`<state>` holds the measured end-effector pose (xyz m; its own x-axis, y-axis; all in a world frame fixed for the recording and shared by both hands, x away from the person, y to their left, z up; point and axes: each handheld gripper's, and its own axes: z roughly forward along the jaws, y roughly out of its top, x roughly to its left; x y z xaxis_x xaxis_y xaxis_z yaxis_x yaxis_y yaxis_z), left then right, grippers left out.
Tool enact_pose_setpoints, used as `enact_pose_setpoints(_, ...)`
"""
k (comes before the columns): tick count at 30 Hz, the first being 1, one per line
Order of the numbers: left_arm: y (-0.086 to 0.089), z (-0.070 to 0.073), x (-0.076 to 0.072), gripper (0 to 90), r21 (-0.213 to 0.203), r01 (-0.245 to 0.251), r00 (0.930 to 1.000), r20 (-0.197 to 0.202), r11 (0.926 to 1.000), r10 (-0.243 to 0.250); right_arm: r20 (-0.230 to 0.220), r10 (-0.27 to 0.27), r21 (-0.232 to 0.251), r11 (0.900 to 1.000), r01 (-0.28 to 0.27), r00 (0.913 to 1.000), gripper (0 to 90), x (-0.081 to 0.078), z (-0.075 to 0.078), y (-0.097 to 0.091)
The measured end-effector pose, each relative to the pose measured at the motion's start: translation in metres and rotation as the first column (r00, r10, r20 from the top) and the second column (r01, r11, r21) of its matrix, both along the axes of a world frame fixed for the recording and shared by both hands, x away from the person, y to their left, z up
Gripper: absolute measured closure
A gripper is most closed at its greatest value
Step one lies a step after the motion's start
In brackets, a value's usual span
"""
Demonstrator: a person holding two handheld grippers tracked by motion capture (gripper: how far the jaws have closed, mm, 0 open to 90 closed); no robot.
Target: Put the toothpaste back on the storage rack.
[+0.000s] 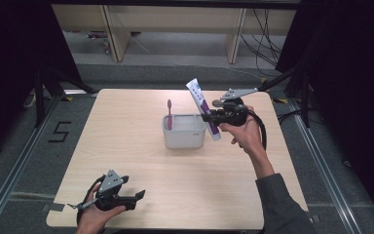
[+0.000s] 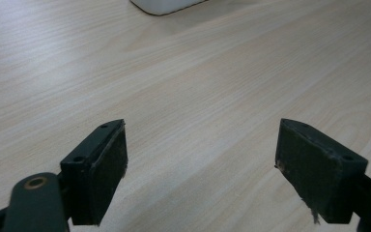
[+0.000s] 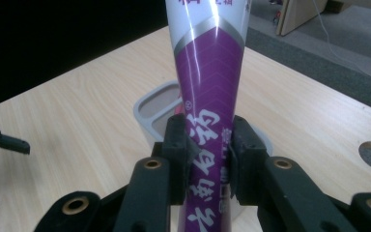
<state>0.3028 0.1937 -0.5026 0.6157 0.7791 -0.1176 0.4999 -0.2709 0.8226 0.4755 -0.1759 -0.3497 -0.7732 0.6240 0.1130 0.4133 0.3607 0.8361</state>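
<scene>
Nearest the person, the left gripper (image 1: 126, 197) rests low at the table's (image 1: 126, 146) front edge, jaws spread wide over bare wood; farther off stands the white holder (image 1: 184, 131) with a pink toothbrush (image 1: 169, 113) upright inside. Just beyond its right rim, the right gripper (image 1: 207, 117) clamps the purple-and-white toothpaste tube (image 3: 207, 92), tilted, flat crimped end uppermost.

One toothpaste tube (image 1: 202, 108) sits clamped in the right tool (image 1: 209, 117). Just left of that tool: one white holder (image 1: 184, 138), one pink toothbrush (image 1: 169, 113). Two tools on one tabletop (image 1: 126, 146).
</scene>
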Motion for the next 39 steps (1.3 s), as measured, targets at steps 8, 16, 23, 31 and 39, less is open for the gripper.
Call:
enact_pose_setpoints(8,0.000,0.000,0.000,18.5,0.005,0.003,1.0000,0.000,1.0000,-0.003,0.021,0.007,0.021,0.9998,-0.008,0.9997,73.1,0.009,0.001,0.016)
enact_pose_setpoints(16,0.001,0.001,0.000,18.5,0.006,0.005,1.0000,0.003,1.0000,-0.005,0.031,0.002,0.060,0.9982,-0.003,0.9995,73.1,0.022,0.001,0.032)
enact_pose_setpoints(23,0.000,0.002,0.000,18.5,-0.011,-0.002,1.0000,0.002,0.9999,0.002,0.028,-0.006,0.085,0.9964,0.003,0.9996,73.1,0.031,0.001,0.041)
enact_pose_setpoints(31,0.001,0.003,-0.001,18.4,0.001,0.002,1.0000,0.001,1.0000,-0.002,0.039,-0.024,0.106,0.9942,0.020,0.9990,73.1,0.043,0.004,0.053)
enact_pose_setpoints(39,0.000,0.002,-0.001,18.4,0.004,0.010,0.9999,-0.003,0.9999,-0.010,0.047,-0.046,0.116,0.9924,0.040,0.9978,73.1,0.051,-0.003,0.064)
